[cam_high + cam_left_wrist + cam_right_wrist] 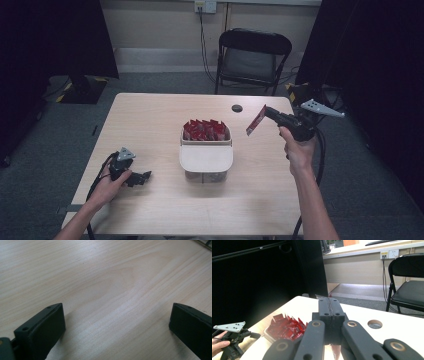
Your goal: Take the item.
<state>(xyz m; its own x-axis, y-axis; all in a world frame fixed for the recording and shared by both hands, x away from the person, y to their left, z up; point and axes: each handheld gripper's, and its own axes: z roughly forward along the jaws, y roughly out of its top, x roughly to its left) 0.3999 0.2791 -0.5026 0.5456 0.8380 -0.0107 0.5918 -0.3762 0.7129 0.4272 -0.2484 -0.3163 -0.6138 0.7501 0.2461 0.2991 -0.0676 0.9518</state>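
The white box (206,159) holds red packets (205,130); right gripper (263,114) pinches one packet (255,121), seemingly red, left gripper (145,176) jaws spread.

Lab-style recording room: bare wooden table (150,210) with a cable hole (237,108) on grey carpet (40,160), black curtains (55,35) at both sides, 1 folding chair (252,57), wall sockets (205,6) with trailing cables.
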